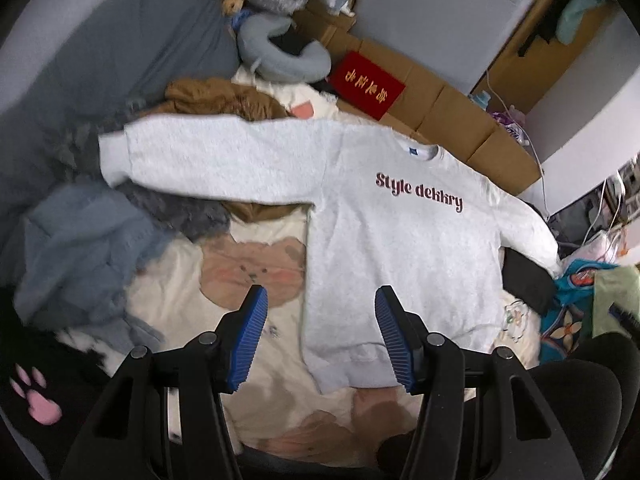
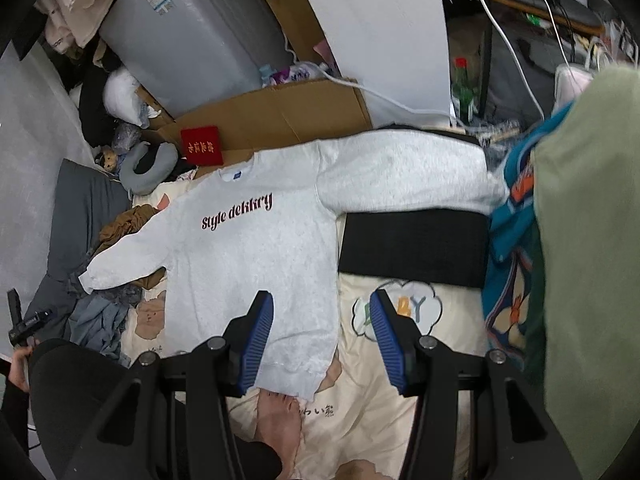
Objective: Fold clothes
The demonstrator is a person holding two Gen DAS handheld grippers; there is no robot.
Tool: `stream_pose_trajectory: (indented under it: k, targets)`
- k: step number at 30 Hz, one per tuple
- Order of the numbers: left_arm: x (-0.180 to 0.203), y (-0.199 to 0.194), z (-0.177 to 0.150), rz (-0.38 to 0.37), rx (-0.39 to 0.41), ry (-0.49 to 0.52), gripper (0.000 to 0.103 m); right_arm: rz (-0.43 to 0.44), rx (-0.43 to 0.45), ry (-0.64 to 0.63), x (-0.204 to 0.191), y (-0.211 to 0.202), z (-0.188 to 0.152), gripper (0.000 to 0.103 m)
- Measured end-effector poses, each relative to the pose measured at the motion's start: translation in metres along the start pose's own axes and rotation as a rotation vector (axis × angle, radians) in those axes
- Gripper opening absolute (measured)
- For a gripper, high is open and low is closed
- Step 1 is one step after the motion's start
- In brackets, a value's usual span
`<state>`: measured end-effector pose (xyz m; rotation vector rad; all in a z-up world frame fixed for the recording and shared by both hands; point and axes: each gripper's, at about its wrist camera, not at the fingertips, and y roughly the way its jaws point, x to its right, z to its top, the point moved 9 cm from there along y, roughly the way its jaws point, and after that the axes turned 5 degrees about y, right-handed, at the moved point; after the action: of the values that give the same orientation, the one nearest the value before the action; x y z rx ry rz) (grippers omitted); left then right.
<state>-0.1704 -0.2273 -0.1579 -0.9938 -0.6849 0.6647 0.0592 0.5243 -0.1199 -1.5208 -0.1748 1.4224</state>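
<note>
both claws hung open over the spread sweatshirt, first fold not yet begun.
left claw (image 1: 320, 336) and right claw (image 2: 322, 340) gripped nothing; sweatshirt (image 1: 392, 248) lay flat on the bed (image 1: 256, 248), hem at 6 o'clock; next likely called for pinching the hem corners.

One grey sweatshirt (image 1: 400, 248), one red booklet (image 1: 366, 85), one neck pillow (image 1: 280, 50), two grippers

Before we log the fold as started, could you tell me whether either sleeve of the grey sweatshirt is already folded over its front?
No, the grey sweatshirt lies flat with both sleeves stretched out sideways.
</note>
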Motion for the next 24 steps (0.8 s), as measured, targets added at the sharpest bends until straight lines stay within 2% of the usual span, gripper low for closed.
stream_pose_trajectory:
  k: [6, 10, 19, 24]
  targets:
    - [0.009, 0.031, -0.025, -0.027, -0.044, -0.030, 0.057, -0.004, -0.036, 0.001, 0.007, 0.024, -0.021, 0.048]
    - [0.005, 0.050, -0.040, -0.014, -0.078, -0.027, 0.057, -0.006, -0.061, 0.000, 0.010, 0.041, -0.033, 0.048]
    - [-0.003, 0.100, -0.066, -0.009, -0.139, -0.031, 0.057, 0.007, -0.190, -0.036, 0.014, 0.096, -0.076, 0.048]
    - [-0.007, 0.132, -0.072, -0.016, -0.150, -0.056, 0.057, 0.004, -0.224, -0.063, 0.016, 0.127, -0.091, 0.048]
